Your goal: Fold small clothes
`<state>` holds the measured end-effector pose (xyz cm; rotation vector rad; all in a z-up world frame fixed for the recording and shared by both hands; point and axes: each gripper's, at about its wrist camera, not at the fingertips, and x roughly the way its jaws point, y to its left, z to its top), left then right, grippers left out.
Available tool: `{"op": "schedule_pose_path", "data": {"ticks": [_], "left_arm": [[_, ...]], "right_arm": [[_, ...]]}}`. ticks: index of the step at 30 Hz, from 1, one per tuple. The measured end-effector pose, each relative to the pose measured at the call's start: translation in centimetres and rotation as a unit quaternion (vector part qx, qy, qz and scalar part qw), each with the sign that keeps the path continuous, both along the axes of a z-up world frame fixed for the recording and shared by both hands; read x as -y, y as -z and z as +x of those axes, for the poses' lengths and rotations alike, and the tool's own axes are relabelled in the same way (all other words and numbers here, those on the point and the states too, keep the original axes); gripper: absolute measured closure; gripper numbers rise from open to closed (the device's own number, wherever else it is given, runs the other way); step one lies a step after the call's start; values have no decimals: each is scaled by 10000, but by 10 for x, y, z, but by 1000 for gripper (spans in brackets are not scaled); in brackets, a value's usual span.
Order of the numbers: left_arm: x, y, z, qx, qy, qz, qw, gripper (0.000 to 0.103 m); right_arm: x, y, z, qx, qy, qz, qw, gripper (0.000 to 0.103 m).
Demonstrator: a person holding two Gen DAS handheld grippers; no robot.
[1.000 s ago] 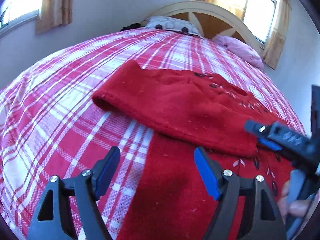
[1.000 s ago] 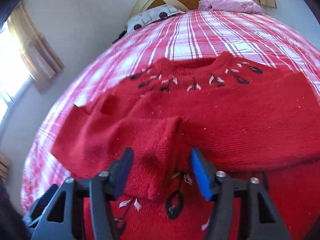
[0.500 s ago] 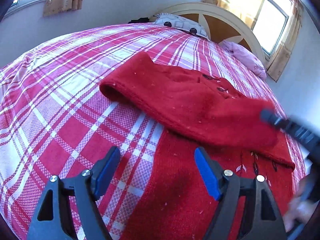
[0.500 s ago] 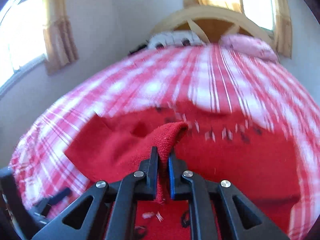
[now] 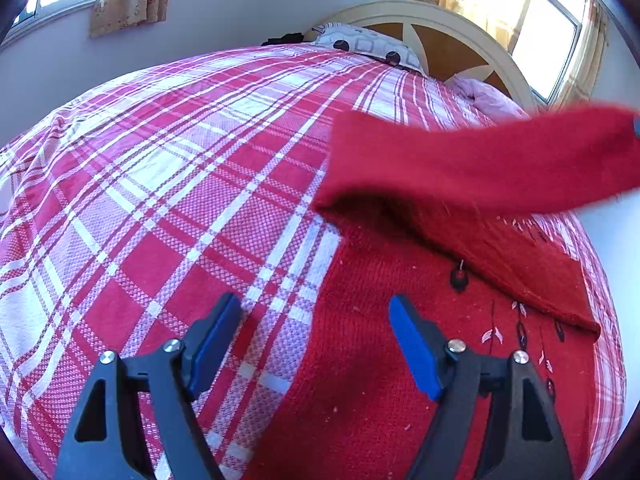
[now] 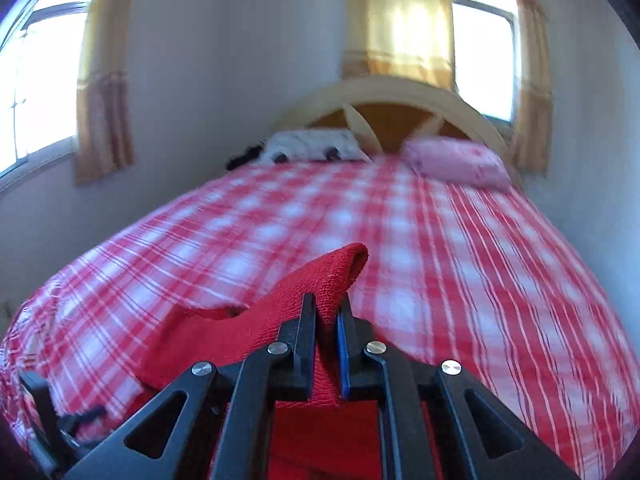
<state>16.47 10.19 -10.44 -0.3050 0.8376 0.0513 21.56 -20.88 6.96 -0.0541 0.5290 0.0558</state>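
Observation:
A red knit sweater (image 5: 400, 360) with small dark and white motifs lies on the plaid bed cover. My left gripper (image 5: 316, 344) is open and empty, low over the sweater's left edge. One red sleeve (image 5: 480, 164) is lifted off the bed and stretches up to the right edge of the left wrist view. My right gripper (image 6: 326, 320) is shut on that sleeve's cuff (image 6: 340, 268), held raised above the bed. The sweater's body is mostly hidden below the jaws in the right wrist view.
The bed cover (image 5: 160, 200) is red, pink and white plaid. A patterned pillow (image 6: 312, 148) and a pink pillow (image 6: 456, 160) lie against the arched headboard (image 6: 392, 96). Curtained windows flank the bed; walls stand close on both sides.
My right gripper closed on the sleeve cuff and lifted it up and away to the right, unfolding the sleeve from across the sweater. My left gripper stayed open and shifted slightly.

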Motion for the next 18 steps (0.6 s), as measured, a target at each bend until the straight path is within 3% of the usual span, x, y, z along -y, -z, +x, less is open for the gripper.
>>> {"op": "schedule_pose_path", "data": {"ticks": [10, 16, 18], "left_arm": [[2, 2, 2, -23, -19, 165, 9999, 23], [9, 2, 7, -142, 41, 419, 9990, 21], [13, 0, 11, -192, 123, 538, 9983, 21]], "right_arm": [[70, 145, 22, -1475, 921, -89, 9847, 94], [80, 142, 15, -1565, 1018, 57, 9824, 89], [86, 130, 4, -1350, 1230, 240, 9829, 89]]}}
